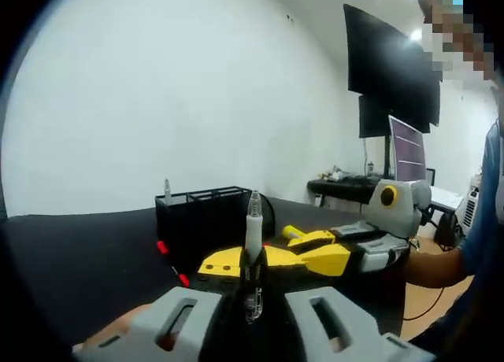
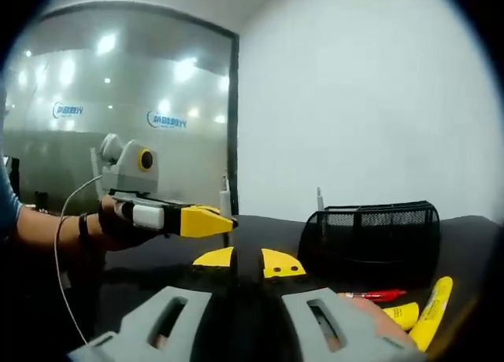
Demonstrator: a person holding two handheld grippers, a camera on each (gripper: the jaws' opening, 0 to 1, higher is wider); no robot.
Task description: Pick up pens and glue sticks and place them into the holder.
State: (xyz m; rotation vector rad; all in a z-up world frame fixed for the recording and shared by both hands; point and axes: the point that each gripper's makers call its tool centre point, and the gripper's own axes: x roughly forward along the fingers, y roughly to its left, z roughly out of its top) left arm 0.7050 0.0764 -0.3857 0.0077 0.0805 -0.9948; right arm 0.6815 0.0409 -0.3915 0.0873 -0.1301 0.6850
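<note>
My left gripper (image 1: 252, 261) is shut on a clear pen (image 1: 253, 236) with a pale cap, held upright between its yellow tips. The black mesh holder (image 1: 203, 216) stands just beyond it on the black table (image 1: 79, 252), with a white-tipped pen (image 1: 167, 190) standing in its left corner. In the right gripper view the left gripper (image 2: 216, 219) comes in from the left with the pen (image 2: 226, 193). My right gripper (image 2: 248, 261) is slightly open and holds nothing. The holder (image 2: 370, 236) sits to its right, with a red pen (image 2: 374, 295) and yellow sticks (image 2: 433, 311) lying before it.
Red pen ends (image 1: 183, 279) lie on the table left of the holder. The right gripper (image 1: 303, 238) reaches in from the right, held by a person's arm (image 1: 441, 267). Dark monitors (image 1: 390, 63) and a desk (image 1: 346, 187) stand behind. A glass wall (image 2: 118, 102) is at the left.
</note>
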